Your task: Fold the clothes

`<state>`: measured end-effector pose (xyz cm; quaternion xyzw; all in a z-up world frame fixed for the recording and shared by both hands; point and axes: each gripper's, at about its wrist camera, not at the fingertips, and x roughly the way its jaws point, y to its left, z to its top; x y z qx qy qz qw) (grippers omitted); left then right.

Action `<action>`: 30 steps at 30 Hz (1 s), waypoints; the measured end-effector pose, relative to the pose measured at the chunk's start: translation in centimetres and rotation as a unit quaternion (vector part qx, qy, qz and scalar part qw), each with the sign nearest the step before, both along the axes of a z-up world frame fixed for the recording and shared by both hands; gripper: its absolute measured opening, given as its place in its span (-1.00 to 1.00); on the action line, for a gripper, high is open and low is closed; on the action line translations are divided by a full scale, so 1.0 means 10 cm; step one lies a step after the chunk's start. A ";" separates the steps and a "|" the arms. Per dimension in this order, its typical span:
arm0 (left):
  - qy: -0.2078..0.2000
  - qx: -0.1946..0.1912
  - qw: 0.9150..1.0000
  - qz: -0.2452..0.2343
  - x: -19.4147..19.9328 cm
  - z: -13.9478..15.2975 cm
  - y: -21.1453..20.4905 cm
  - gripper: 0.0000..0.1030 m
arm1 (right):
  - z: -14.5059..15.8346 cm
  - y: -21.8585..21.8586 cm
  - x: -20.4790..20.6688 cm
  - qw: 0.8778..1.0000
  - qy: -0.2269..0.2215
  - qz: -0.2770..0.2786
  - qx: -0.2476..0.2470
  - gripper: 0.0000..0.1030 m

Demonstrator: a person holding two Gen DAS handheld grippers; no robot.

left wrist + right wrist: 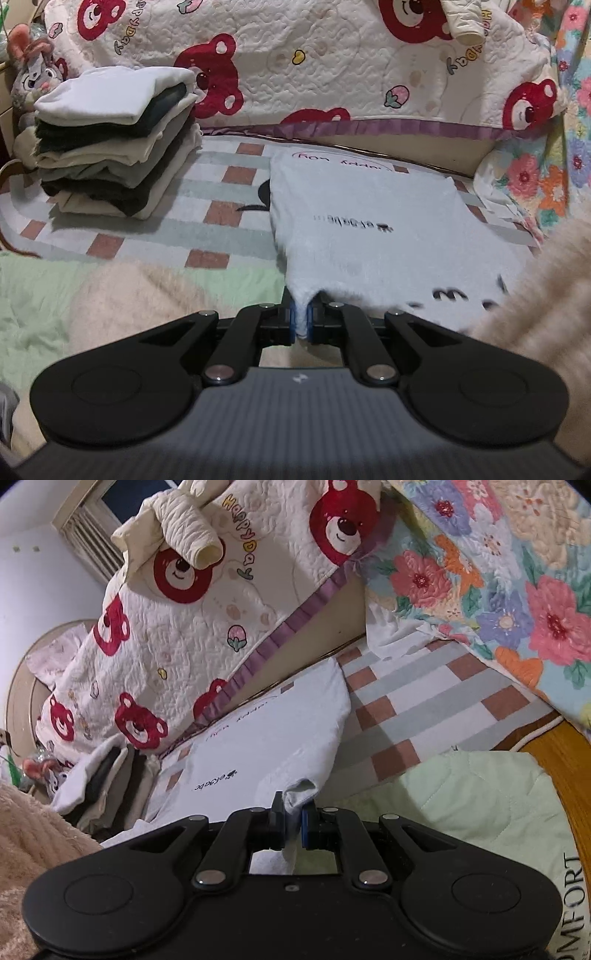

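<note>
Left wrist view: left hand-held gripper [301,322] pinches the near edge of the white shirt [369,221], blue pads pressed together on a fold of cloth. The shirt lies flat on the checked mat [207,214], printed text upside down to the camera. Only this view shows clearly the stack of folded clothes [118,147], left of the shirt on the same mat and well apart from it, white piece on top, with a plush toy [33,77] behind it. A fuzzy beige sleeve [535,288] enters at right.

Right wrist view: right hand-held gripper [293,825] is clamped on another bunched corner of the white shirt [258,738], cloth rising between the pads. This camera is rolled, so the scene tilts. Only here: the wooden edge [554,753] with a green quilt [461,794] over it, and a wall vent [88,542] at upper left. The stack is only partly visible at the left edge.

Both views show the bear-print quilt [332,66] behind the shirt and the floral quilt [498,590] to the right. Both grippers sit low, pointing forward along the shirt.
</note>
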<state>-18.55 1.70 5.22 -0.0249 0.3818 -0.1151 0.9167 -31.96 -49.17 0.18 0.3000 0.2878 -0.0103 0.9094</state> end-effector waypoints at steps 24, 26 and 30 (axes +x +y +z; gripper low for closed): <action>0.028 0.101 0.993 -0.056 3.29 -1.16 -0.71 -0.90 | -0.64 -0.57 3.83 0.986 0.135 0.046 -0.085 -0.81; 0.033 0.092 0.994 -0.055 3.42 -1.25 -0.69 -0.90 | -0.71 -0.59 3.99 0.985 0.148 0.034 -0.083 -0.81; 0.059 0.055 0.995 -0.059 3.76 -1.38 -0.58 -0.90 | -0.90 -0.61 4.32 0.982 0.174 0.019 -0.072 -0.81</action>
